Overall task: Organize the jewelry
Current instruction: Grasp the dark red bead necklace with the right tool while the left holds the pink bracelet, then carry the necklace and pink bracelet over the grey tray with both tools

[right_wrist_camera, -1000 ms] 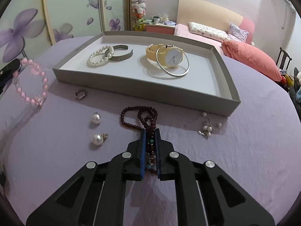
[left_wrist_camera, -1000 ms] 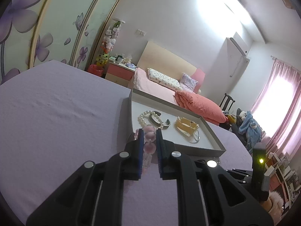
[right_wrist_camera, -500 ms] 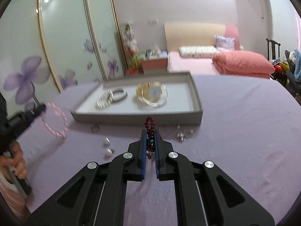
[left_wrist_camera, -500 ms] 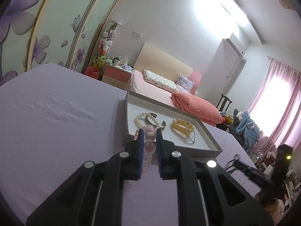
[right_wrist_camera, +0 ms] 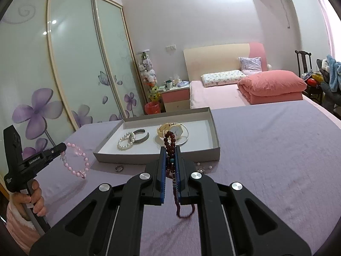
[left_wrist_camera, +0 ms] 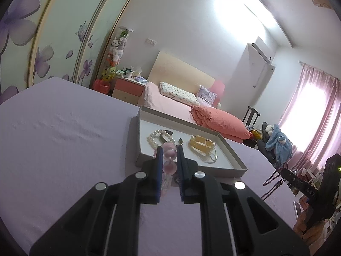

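Holding one pink bead bracelet [right_wrist_camera: 75, 162], the left claw [left_wrist_camera: 169, 151] stays clamped; right claw [right_wrist_camera: 170, 160] grips one dark bead strand [right_wrist_camera: 169, 143]. Tray [right_wrist_camera: 215, 134] holds four pieces.

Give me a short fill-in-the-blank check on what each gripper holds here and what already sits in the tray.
1. The left gripper is shut on a bracelet of ____ beads.
2. The right gripper is shut on a string of dark ____ beads.
3. The white pearl bracelet lies inside the grey ____.
4. The small ring lies ____ the tray, on the purple cloth.

Missing words: pink; red; tray; outside
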`<state>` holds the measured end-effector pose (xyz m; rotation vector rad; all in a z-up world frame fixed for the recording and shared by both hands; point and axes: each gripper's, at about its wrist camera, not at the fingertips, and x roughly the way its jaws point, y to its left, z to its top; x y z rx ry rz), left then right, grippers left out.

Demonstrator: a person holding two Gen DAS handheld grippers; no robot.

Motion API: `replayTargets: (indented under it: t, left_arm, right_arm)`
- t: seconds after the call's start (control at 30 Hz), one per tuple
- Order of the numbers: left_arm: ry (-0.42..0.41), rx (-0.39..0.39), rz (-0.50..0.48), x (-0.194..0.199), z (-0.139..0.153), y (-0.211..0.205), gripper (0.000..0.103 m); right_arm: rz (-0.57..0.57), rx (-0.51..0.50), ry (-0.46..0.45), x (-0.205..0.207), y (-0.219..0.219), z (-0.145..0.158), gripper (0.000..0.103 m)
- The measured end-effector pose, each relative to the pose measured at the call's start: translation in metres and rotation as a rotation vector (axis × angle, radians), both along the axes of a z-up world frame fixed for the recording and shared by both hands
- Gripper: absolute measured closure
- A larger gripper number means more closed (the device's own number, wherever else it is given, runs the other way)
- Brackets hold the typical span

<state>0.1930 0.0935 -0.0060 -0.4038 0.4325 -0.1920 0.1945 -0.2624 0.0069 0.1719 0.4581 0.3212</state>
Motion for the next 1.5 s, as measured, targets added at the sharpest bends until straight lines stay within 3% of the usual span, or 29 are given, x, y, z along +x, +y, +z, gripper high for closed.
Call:
replayTargets:
  t: [0.97, 1.27, 1.5]
  left_arm:
    - [-0.141, 0.027, -0.056, -0.041, 0.048, -0.012, 0.09]
    - [-0.132, 0.072, -0.05, -0.02, 0.062, -0.02, 0.09]
    - [-0.138, 0.125, -0.067, 0.022, 0.084, -0.036, 0.09]
  right_arm:
    - [0.005, 0.013, -0.113, -0.018, 0.0, 0.025, 0.095]
    - [0.009, -0.013, -0.183, 0.0, 0.007, 0.048, 0.095]
    - [0.007, -0.029, -0.215, 0.037, 0.019, 0.064, 0.095]
